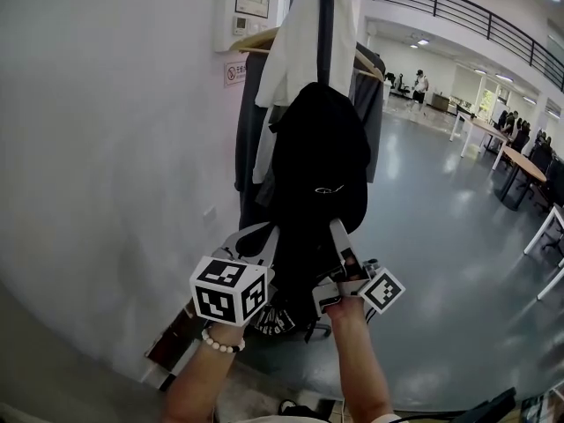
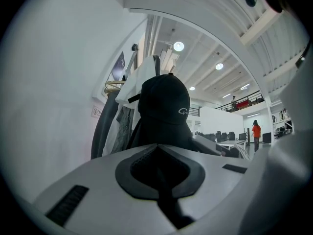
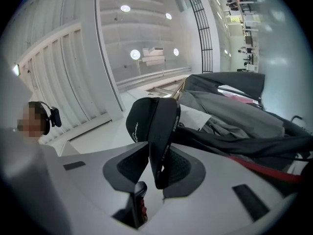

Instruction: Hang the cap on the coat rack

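Note:
A black cap (image 1: 317, 144) with a small white logo is up against the coat rack's dark pole (image 1: 325, 25), over the clothes hanging there. My right gripper (image 1: 339, 236) reaches up from below, shut on the cap's brim. In the right gripper view the brim (image 3: 164, 141) stands edge-on between the pads of the right gripper (image 3: 159, 165). My left gripper (image 1: 264, 236) sits just left of it, below the cap, shut and empty. In the left gripper view the cap (image 2: 164, 99) is ahead, above the closed left gripper (image 2: 159, 153).
A white garment (image 1: 295, 51) and grey coats (image 1: 251, 130) hang on wooden hangers (image 1: 256, 40) at the rack. A white wall (image 1: 106, 148) is close on the left. Tables and chairs (image 1: 520, 161) stand at the far right, a person (image 1: 420, 85) far back.

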